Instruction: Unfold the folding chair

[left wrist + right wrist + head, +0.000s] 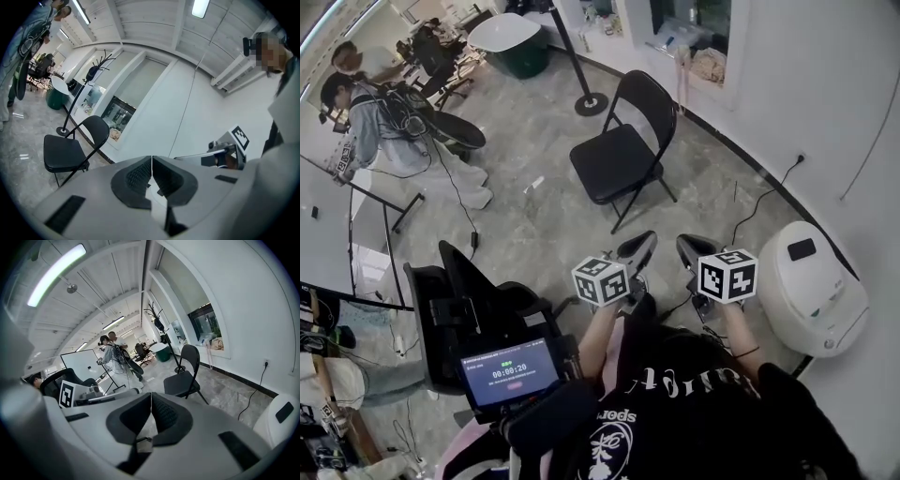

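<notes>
Folding chair (623, 155) looks fully open on the floor (534, 225). Your left tool (637, 246) and right tool (692, 249) are clenched empty; stay clear.

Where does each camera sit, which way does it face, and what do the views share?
Head view: on the person's head, looking steeply down at the black metal folding chair, unfolded on the grey floor; forearms, left tool and right tool show.
Left gripper view: on the left tool, along its shut, empty jaws toward the chair; right tool at right.
Right gripper view: on the right tool, along its shut, empty jaws toward the chair; left tool at left.
Shared: all three show the chair, untouched.
</notes>
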Demonstrator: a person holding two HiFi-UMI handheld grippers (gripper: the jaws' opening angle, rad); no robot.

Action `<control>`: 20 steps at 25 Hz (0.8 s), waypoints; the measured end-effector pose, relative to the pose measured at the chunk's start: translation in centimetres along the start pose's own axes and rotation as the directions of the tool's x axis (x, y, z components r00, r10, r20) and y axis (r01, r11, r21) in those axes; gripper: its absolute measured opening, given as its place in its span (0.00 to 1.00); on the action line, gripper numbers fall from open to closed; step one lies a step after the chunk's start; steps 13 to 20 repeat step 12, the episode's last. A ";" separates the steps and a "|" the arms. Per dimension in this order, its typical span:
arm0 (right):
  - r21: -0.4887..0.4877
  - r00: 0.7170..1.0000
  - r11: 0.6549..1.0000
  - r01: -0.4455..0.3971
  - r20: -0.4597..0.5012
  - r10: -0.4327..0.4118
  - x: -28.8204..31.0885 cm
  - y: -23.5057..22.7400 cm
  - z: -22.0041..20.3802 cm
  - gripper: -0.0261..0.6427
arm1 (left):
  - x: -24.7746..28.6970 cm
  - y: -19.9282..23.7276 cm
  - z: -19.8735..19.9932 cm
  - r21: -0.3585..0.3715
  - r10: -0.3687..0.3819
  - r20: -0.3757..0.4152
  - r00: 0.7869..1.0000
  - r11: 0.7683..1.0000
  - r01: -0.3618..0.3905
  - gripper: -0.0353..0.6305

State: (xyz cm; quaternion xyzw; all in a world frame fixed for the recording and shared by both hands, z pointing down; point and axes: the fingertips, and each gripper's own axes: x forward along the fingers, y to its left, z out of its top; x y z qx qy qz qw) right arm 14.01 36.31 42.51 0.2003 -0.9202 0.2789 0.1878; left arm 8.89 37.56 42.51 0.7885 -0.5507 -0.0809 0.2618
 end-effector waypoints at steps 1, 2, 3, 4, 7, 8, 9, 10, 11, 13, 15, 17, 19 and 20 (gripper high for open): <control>-0.001 1.000 1.000 -0.001 -0.001 0.001 -0.1 0.1 -0.2 0.07 | -0.1 -0.1 -0.2 -0.001 0.001 -0.001 1.000 1.000 -0.001 0.07; -0.002 1.000 1.000 -0.002 -0.003 0.002 -0.2 0.1 -0.3 0.07 | -0.1 -0.2 -0.4 -0.002 0.002 -0.003 1.000 1.000 -0.002 0.07; -0.004 1.000 1.000 -0.003 -0.006 0.003 -0.2 0.1 -0.5 0.07 | -0.1 -0.3 -0.6 -0.003 0.002 -0.004 1.000 1.000 -0.002 0.07; -0.006 1.000 1.000 -0.004 -0.009 0.004 -0.2 0.1 -0.7 0.07 | -0.2 -0.3 -0.8 -0.004 0.003 -0.005 1.000 1.000 -0.003 0.07; -0.009 1.000 1.000 -0.004 -0.015 0.004 -0.2 0.0 -1.1 0.07 | -0.2 -0.1 -1.1 -0.007 0.009 -0.005 1.000 1.000 -0.009 0.07; -0.009 1.000 1.000 -0.004 -0.015 0.003 -0.2 0.0 -1.1 0.07 | -0.2 0.0 -1.1 -0.008 0.010 -0.003 1.000 1.000 -0.011 0.07; -0.009 1.000 1.000 -0.003 -0.015 0.003 -0.2 -0.1 -1.1 0.07 | -0.2 0.0 -1.1 -0.009 0.012 -0.002 1.000 1.000 -0.012 0.07; -0.008 1.000 1.000 -0.002 -0.014 0.001 -0.3 -0.2 -1.1 0.07 | -0.1 0.1 -1.1 -0.010 0.012 -0.002 1.000 1.000 -0.012 0.07; -0.006 1.000 1.000 0.000 -0.013 0.000 -0.3 -0.3 -1.0 0.07 | 0.0 0.1 -1.1 -0.010 0.013 -0.003 1.000 1.000 -0.013 0.07; -0.005 1.000 1.000 0.001 -0.012 -0.001 -0.4 -0.5 -0.9 0.07 | 0.1 0.1 -1.1 -0.010 0.013 -0.004 1.000 1.000 -0.013 0.07; -0.005 1.000 1.000 0.001 -0.012 -0.001 -0.4 -0.5 -0.9 0.07 | 0.1 0.1 -1.1 -0.010 0.013 -0.004 1.000 1.000 -0.013 0.07; -0.005 1.000 1.000 0.001 -0.012 -0.001 -0.4 -0.5 -0.9 0.07 | 0.1 0.1 -1.1 -0.010 0.013 -0.004 1.000 1.000 -0.013 0.07; -0.005 1.000 1.000 0.001 -0.012 -0.001 -0.4 -0.5 -0.9 0.07 | 0.1 0.1 -1.1 -0.010 0.013 -0.004 1.000 1.000 -0.013 0.07; -0.005 1.000 1.000 0.001 -0.012 -0.001 -0.4 -0.5 -0.9 0.07 | 0.1 0.1 -1.1 -0.010 0.013 -0.004 1.000 1.000 -0.013 0.07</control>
